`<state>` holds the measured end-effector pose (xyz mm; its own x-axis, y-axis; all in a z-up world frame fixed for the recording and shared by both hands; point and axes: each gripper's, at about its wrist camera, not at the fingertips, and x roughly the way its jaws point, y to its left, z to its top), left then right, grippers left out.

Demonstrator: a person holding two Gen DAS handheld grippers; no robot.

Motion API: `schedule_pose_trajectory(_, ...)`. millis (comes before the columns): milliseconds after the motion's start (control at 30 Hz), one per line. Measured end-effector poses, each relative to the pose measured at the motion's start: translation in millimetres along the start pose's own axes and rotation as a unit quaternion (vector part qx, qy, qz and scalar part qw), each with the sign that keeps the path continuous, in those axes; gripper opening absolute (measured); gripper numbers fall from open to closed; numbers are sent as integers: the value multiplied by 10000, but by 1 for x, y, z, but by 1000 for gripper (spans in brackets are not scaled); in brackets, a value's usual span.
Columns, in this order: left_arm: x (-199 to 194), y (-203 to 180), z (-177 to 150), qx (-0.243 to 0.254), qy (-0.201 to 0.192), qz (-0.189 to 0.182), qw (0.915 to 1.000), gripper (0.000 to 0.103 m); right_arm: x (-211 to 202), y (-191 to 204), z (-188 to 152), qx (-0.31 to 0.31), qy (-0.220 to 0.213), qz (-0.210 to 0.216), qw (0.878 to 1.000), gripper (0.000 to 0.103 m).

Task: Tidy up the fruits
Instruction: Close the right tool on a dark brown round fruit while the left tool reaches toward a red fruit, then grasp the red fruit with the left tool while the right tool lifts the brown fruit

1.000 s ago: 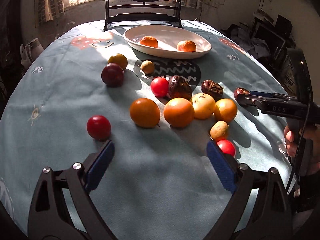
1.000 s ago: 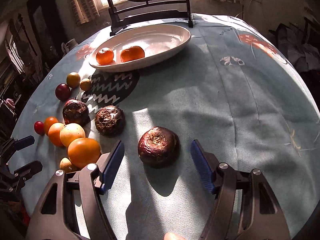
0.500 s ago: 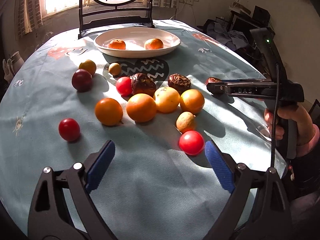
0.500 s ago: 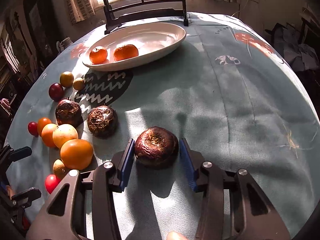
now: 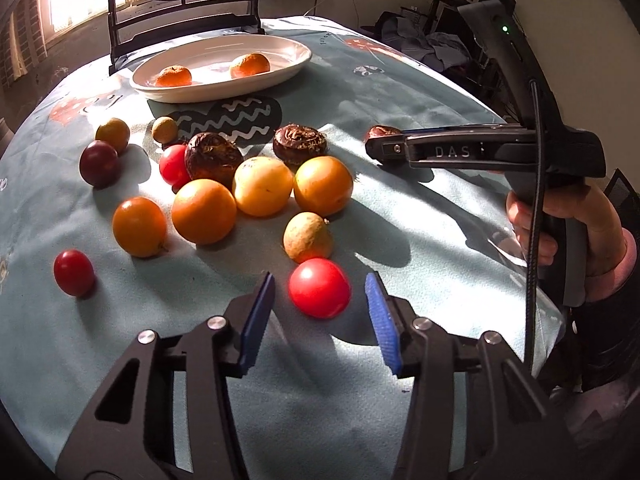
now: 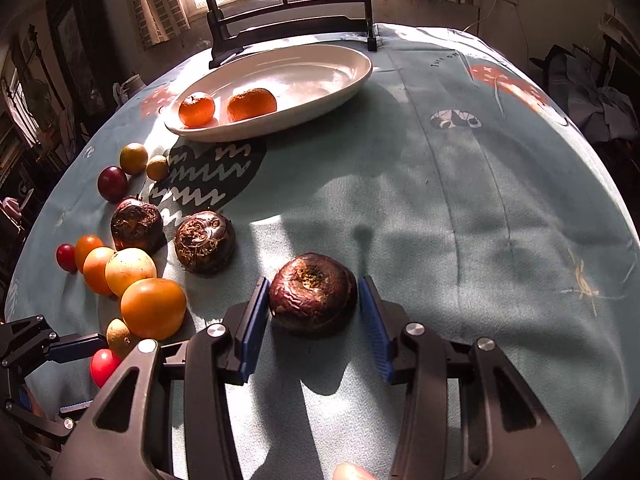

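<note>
A red tomato [image 5: 320, 294] lies on the blue tablecloth between the blue pads of my left gripper [image 5: 319, 280]. Its jaws are closing, with a thin gap still showing on each side of the tomato. My right gripper [image 6: 314, 280] is shut on a dark brown wrinkled fruit [image 6: 314, 292], which rests on the cloth with both pads against its sides. In the left wrist view the right gripper [image 5: 384, 145] comes in from the right, held by a hand [image 5: 560, 220]. A white oval plate [image 5: 296, 64] at the back holds two mandarins [image 5: 250, 66].
Several oranges [image 5: 204, 210], two more dark fruits [image 5: 298, 142], a second red tomato [image 5: 74, 272], a plum [image 5: 99, 162] and small yellow fruits lie left of centre. A dark wooden stand [image 6: 288, 28] with a round painted panel rises behind the plate. The table's rounded edge falls away at right.
My left gripper moved right to the near red tomato and its jaws narrowed around it. My right gripper's jaws closed onto the dark fruit and stayed there.
</note>
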<state>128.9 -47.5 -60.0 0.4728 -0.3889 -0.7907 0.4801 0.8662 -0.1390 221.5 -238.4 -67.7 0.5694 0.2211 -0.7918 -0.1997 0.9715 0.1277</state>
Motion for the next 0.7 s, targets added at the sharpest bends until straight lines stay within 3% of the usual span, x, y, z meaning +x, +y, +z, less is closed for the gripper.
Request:
schedule_pose_trajectory(333, 2, -3, -1, 106, 34, 177, 9998, 35, 0, 0, 0, -14, 2, -15, 10000, 46)
schedule_pose_trajectory(400, 1, 0, 0, 45, 30, 79, 10000, 30, 0, 0, 0, -29, 2, -32, 10000, 46)
schedule_pose_trajectory(700, -22, 22, 8, -214, -274, -200, 9992, 30, -10, 1, 4, 46, -238, 111, 9996, 45)
